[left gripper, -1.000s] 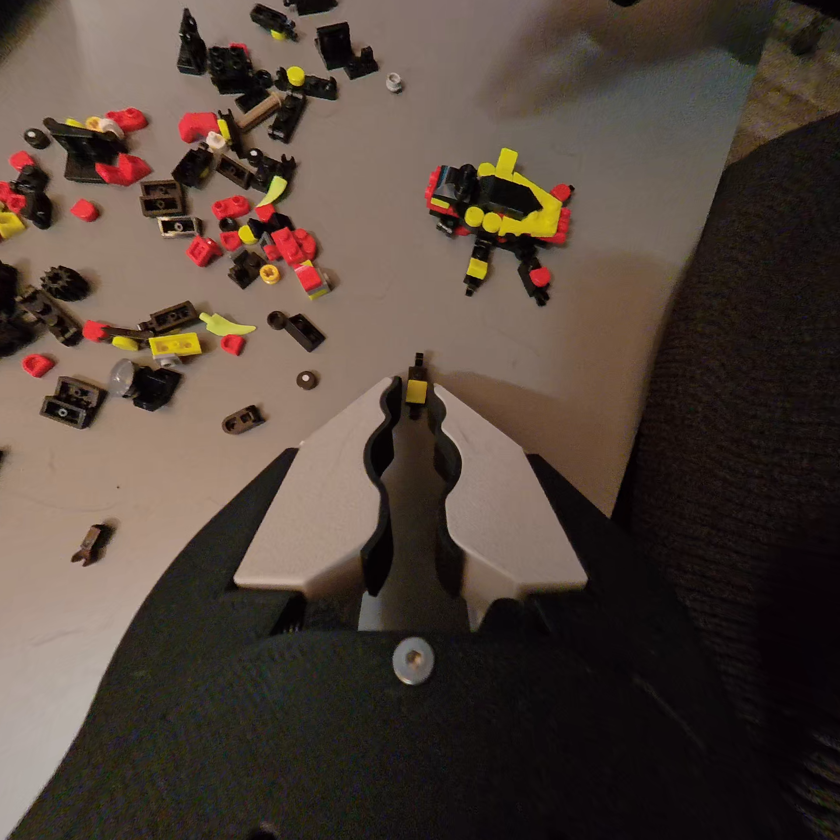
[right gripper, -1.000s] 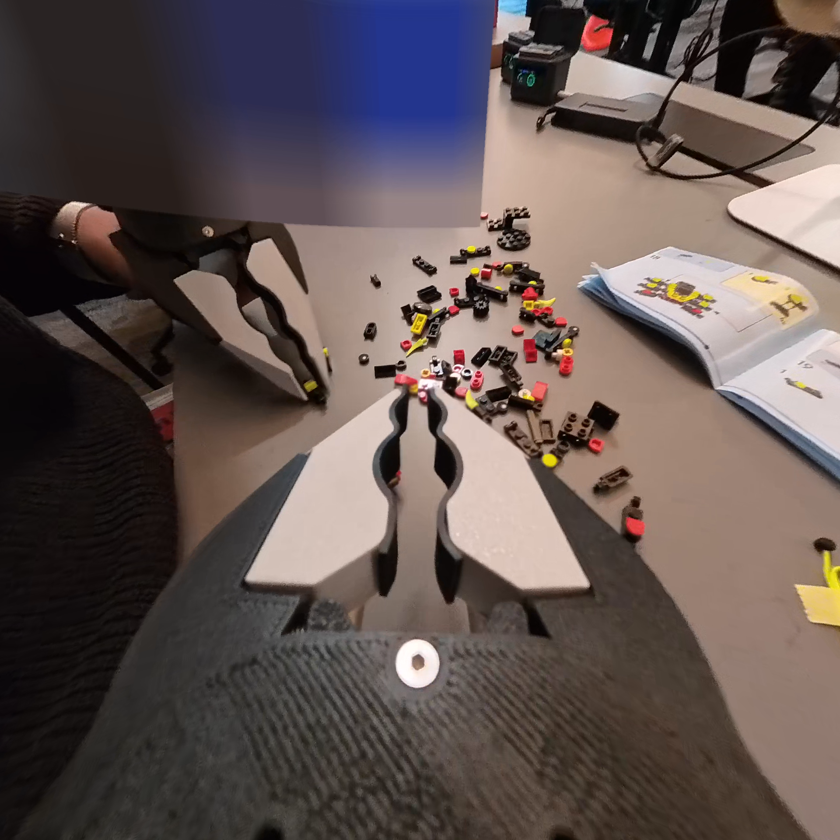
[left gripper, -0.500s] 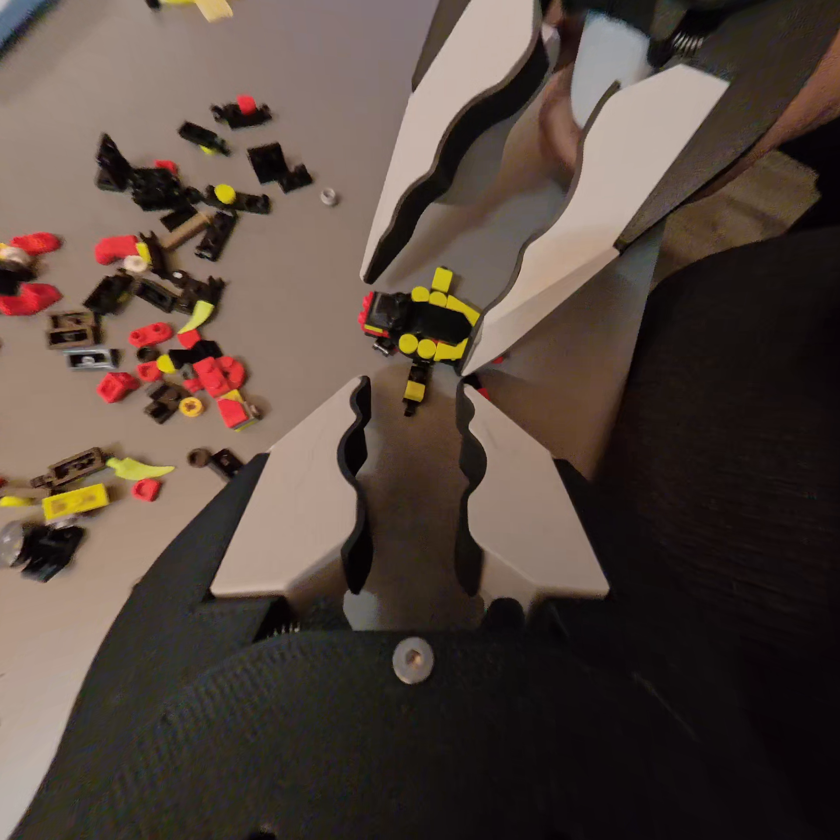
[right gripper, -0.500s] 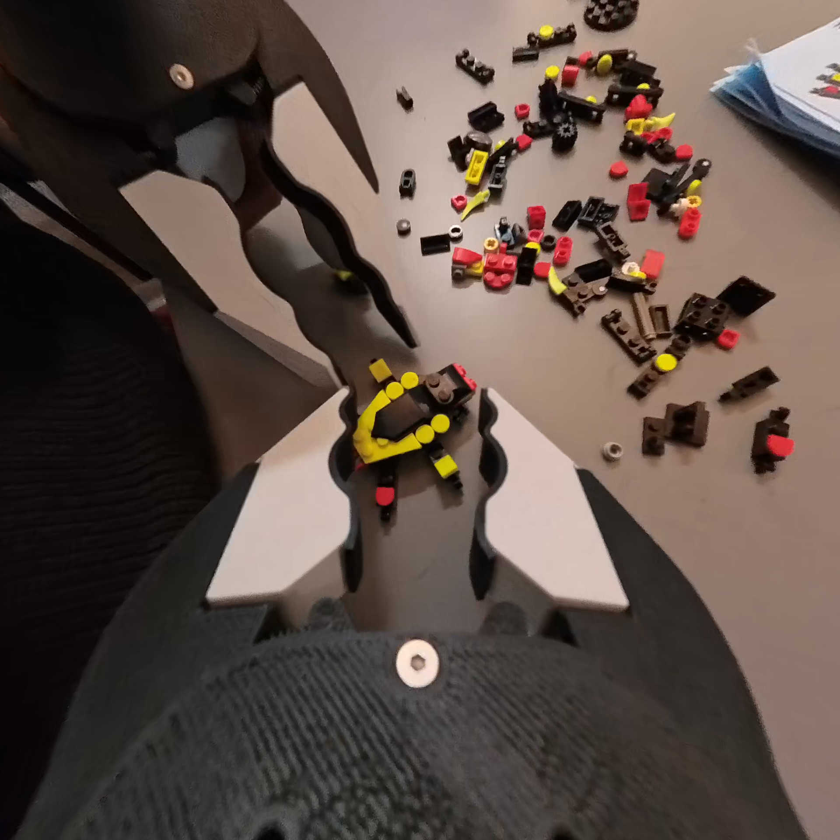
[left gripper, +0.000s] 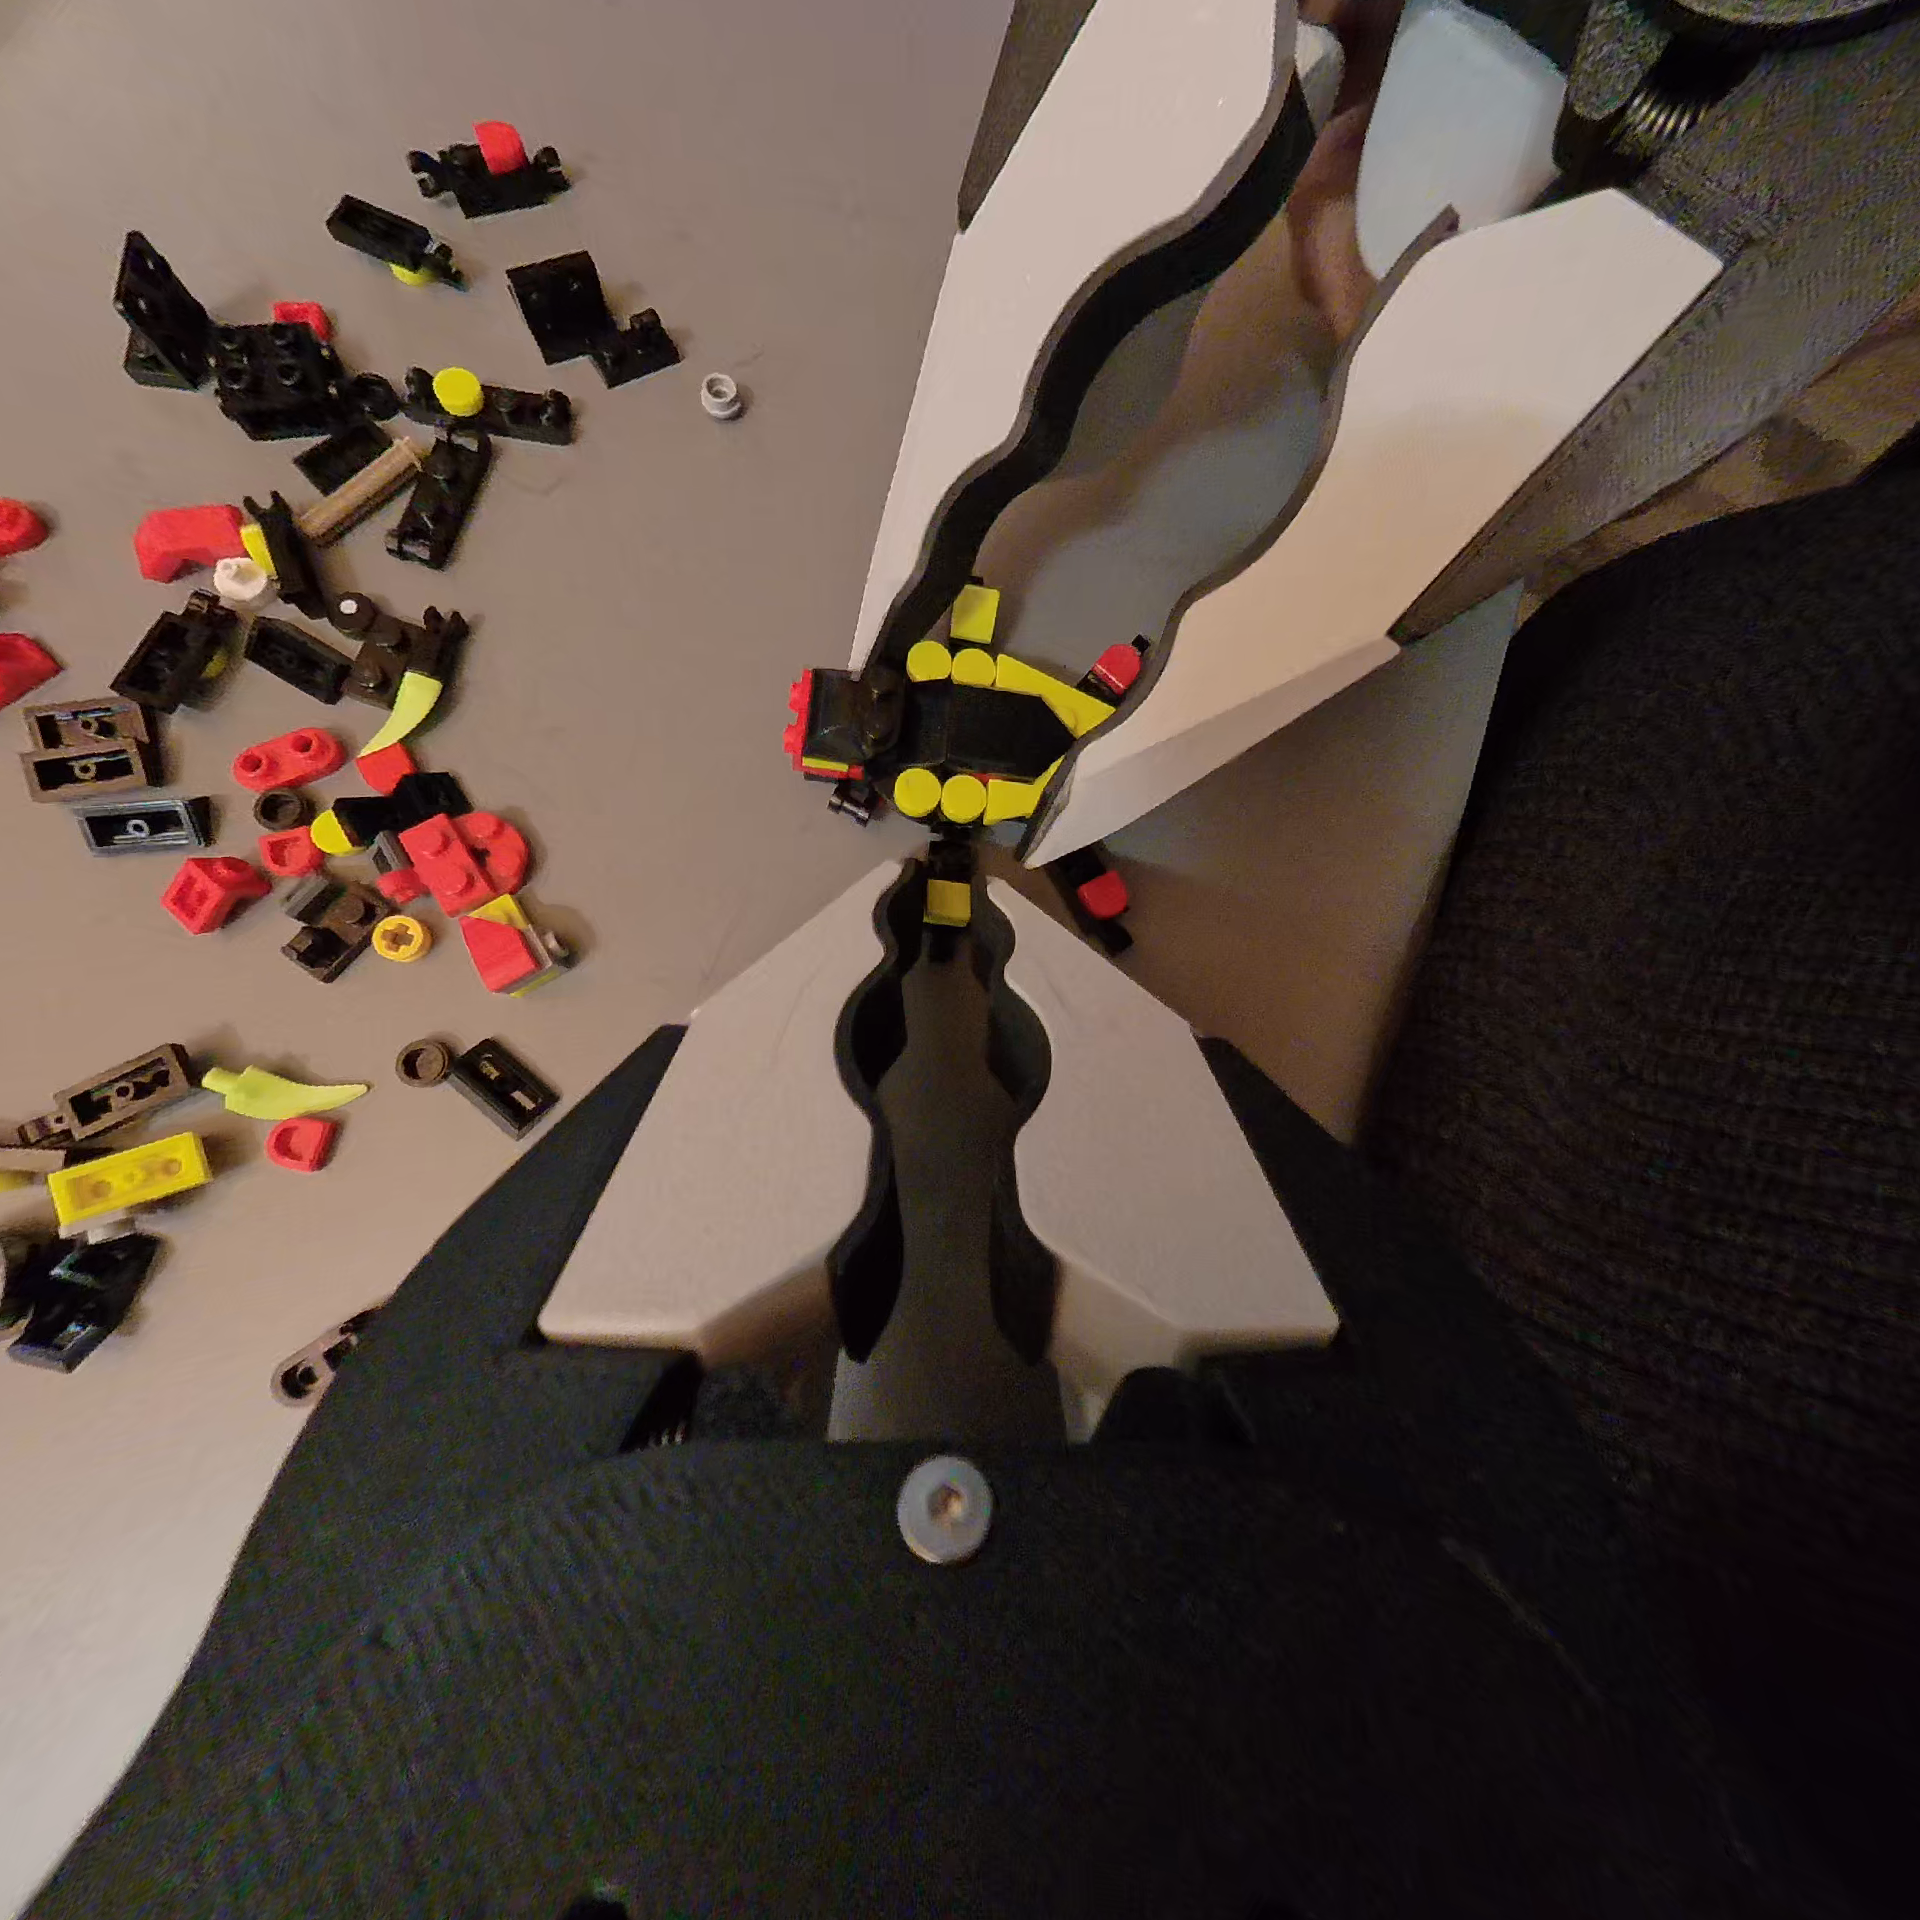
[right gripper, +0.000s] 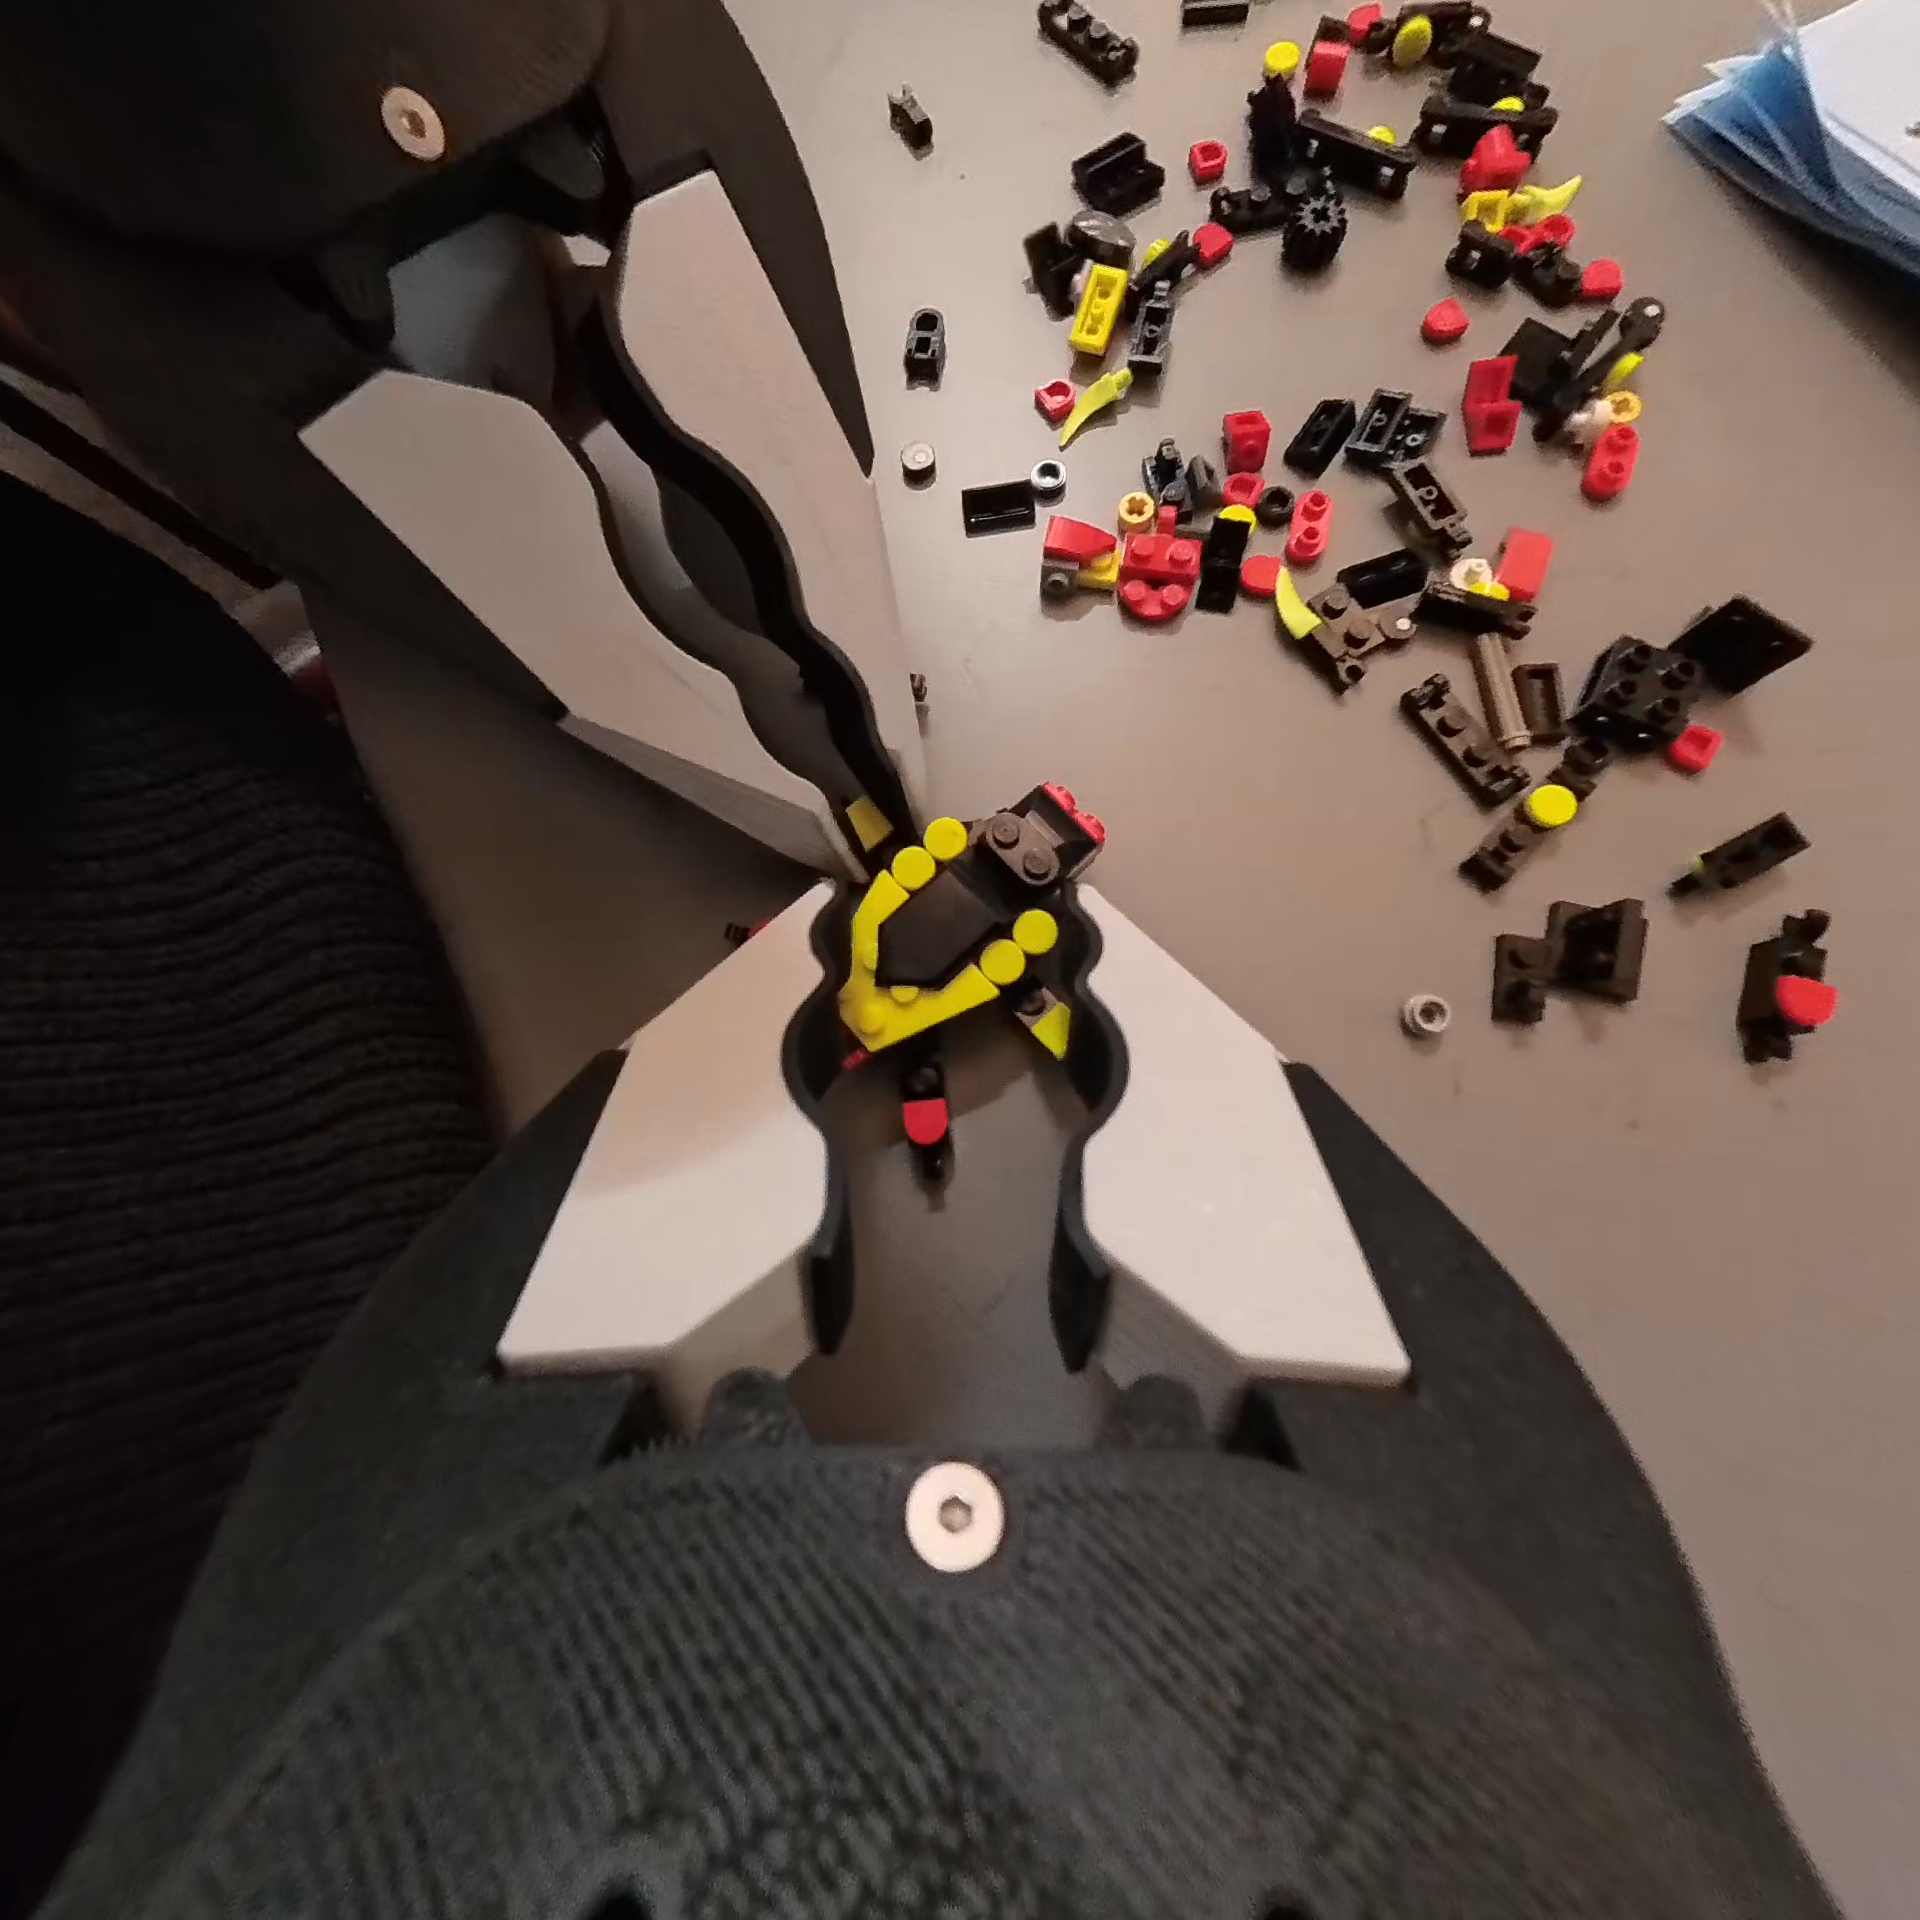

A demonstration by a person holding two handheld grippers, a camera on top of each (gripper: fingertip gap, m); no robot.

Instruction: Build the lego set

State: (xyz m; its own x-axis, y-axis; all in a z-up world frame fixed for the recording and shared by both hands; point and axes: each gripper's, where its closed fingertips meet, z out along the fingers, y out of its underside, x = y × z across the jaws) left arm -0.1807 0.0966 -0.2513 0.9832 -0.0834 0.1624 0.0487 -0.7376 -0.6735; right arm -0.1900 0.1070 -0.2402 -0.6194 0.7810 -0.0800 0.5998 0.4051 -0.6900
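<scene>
Grey table (left gripper: 675, 156): right gripper (right gripper: 951, 914) clamps lego model (right gripper: 940, 940); left gripper (left gripper: 945, 883) pinches its leg (left gripper: 945, 899).

Dim, warm light (wide-angle edge distortion)

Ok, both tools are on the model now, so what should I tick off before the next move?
1. Right tool gripping the lego model: ok, its fingers look pressed against both sides.
2. Left tool shut on the yellow leg: ok.
3. Leg fully seated in the model: cannot tell, the tips hide the joint.
4. Clearance between the two tools: cannot tell, their tips nearly meet.
5. Loose pieces clear of the work: ok, they lie apart on the table.
</scene>
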